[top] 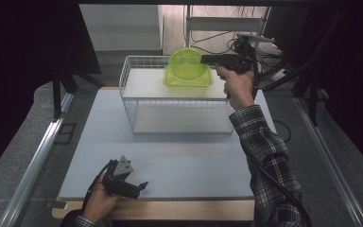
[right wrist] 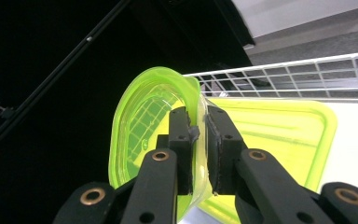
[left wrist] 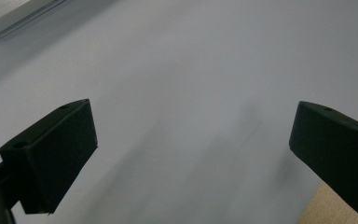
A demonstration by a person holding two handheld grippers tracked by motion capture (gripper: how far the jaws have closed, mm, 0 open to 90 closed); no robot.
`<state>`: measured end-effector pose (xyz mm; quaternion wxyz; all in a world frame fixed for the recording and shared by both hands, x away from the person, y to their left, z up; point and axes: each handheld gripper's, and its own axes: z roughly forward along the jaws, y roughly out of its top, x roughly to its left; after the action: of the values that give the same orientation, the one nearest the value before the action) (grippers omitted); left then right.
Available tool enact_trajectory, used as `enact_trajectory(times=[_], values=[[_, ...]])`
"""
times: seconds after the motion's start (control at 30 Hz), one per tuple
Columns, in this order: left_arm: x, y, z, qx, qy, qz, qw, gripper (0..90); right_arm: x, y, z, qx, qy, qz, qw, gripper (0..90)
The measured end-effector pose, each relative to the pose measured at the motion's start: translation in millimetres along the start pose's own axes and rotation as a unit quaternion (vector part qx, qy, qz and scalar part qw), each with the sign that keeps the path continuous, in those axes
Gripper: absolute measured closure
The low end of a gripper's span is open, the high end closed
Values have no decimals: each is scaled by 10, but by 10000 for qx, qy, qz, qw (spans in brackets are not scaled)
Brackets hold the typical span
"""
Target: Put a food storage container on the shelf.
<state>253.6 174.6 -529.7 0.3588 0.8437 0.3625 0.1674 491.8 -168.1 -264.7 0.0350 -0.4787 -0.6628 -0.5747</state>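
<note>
A translucent lime-green bowl (top: pixel 185 61) (right wrist: pixel 137 121) is held tipped on its side above the back of a white wire basket (top: pixel 179 116) (right wrist: pixel 307 74). My right gripper (top: pixel 204 59) (right wrist: pixel 198 119) is shut on the bowl's rim, one jaw inside the wall and one outside. Under the bowl a flat square green tray or lid (top: pixel 189 80) (right wrist: pixel 279 133) lies on the basket's upper shelf. My left gripper (top: pixel 142 185) (left wrist: pixel 193 128) rests low over the grey mat (top: pixel 179 161) (left wrist: pixel 191 60) at the front left, jaws wide open with nothing between them.
The basket stands at the back middle of the mat, its lower shelf bare. A metal rail (top: pixel 33 165) (left wrist: pixel 14 18) runs along the left side. The wooden table edge (top: pixel 170 210) shows in front. Cables and a frame stand behind the basket.
</note>
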Motion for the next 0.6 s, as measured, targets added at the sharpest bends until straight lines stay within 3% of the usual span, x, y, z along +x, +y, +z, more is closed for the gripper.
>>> enact_trajectory(times=[0.27, 0.6], values=[[0, 0, 2, 7, -3, 21, 10000, 6, -55, 3, 75, -69, -161, 115, 9998, 804], [-7, -2, 8, 36, -18, 38, 10000, 7, 10, -3, 139, -201, -737, -105, 9970, 756]])
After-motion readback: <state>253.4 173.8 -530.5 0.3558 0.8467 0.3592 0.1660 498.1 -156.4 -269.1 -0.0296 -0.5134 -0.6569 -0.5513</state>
